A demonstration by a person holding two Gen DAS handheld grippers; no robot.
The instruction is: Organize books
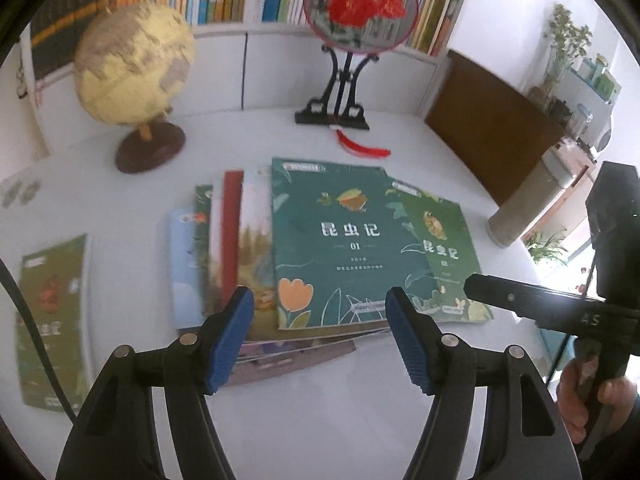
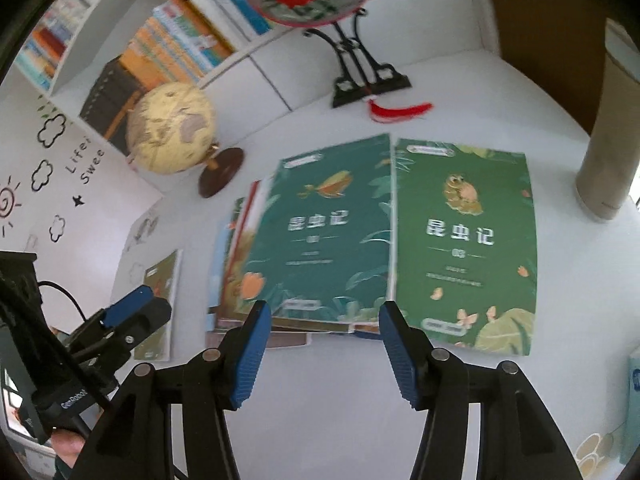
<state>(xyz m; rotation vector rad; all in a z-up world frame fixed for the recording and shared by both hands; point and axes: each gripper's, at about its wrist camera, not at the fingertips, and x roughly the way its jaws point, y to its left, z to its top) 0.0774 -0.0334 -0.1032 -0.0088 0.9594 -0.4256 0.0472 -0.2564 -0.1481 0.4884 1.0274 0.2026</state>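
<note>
Both pairs of jaws are held apart and empty above the white tabletop [image 1: 320,420]. The left gripper [image 1: 320,338] and right gripper [image 2: 325,354] are poised just before a loose pile of thin picture books [image 1: 240,264], topped by a dark green paperback [image 1: 340,240]. A lighter green paperback [image 2: 464,240] is seen beside it.

A pile of books [image 1: 256,264] lies mid-table [image 1: 320,420]. Book 01 [image 1: 328,240] tops it, overlapping a second book [image 1: 444,256] at its 3 o'clock. A lone book [image 1: 52,320] lies at 9 o'clock, a globe [image 1: 134,80] at 11, a fan stand [image 1: 344,92] at 12, a cylinder [image 1: 524,212] at 2.
</note>
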